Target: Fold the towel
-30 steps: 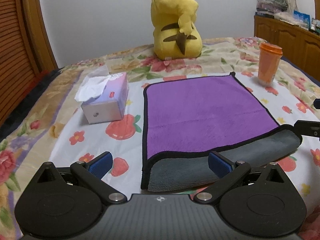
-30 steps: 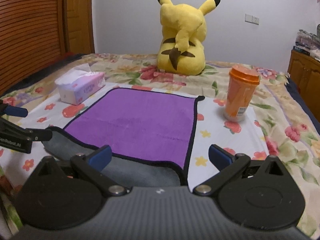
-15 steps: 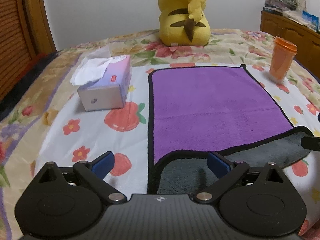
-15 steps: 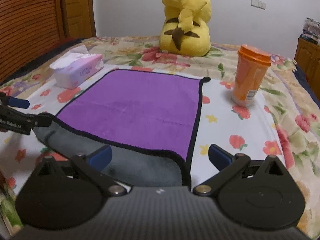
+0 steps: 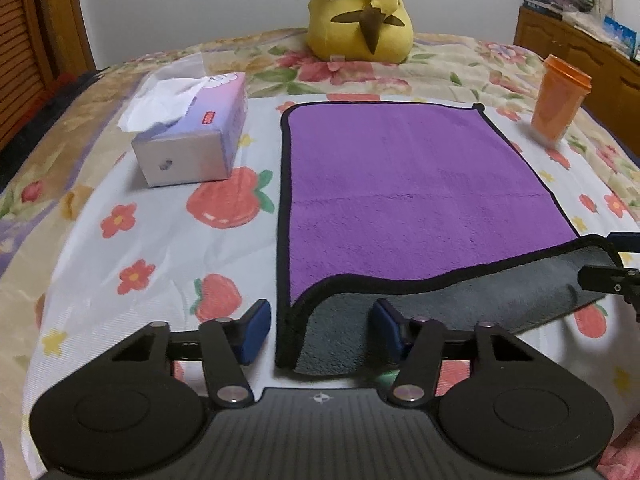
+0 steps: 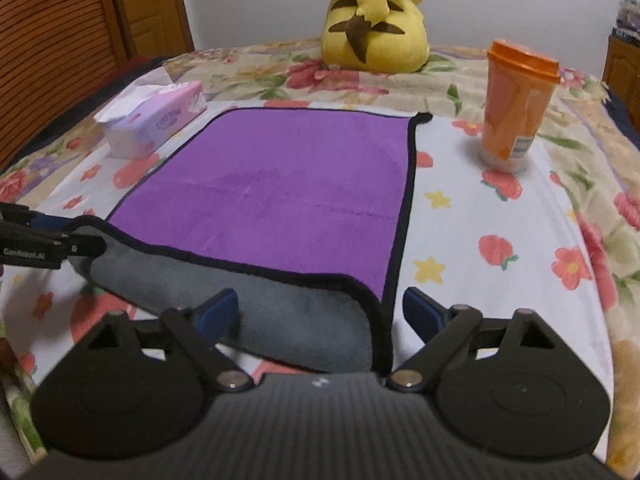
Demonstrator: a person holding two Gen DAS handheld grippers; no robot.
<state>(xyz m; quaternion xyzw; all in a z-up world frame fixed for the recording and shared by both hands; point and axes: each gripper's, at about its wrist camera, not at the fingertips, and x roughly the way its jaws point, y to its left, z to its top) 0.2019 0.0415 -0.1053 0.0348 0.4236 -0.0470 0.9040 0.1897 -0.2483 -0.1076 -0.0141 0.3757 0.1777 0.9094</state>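
Note:
A purple towel (image 5: 404,188) with a black hem and a grey underside lies flat on the flowered bedspread; it also shows in the right wrist view (image 6: 280,184). Its near edge is turned up, so a grey strip (image 5: 440,312) faces me. My left gripper (image 5: 320,328) is open, its blue pads on either side of the towel's near left corner. My right gripper (image 6: 320,312) is open, its pads on either side of the near right corner (image 6: 376,320). Each gripper's fingers show at the edge of the other view.
A tissue box (image 5: 192,136) stands left of the towel. An orange lidded cup (image 6: 516,108) stands to its right. A yellow plush toy (image 5: 360,12) sits beyond the far edge. A wooden cabinet (image 5: 580,52) is at the far right.
Both grippers have moved forward and down toward the towel's near corners. The corners now lie between the open pads. The towel itself has not moved.

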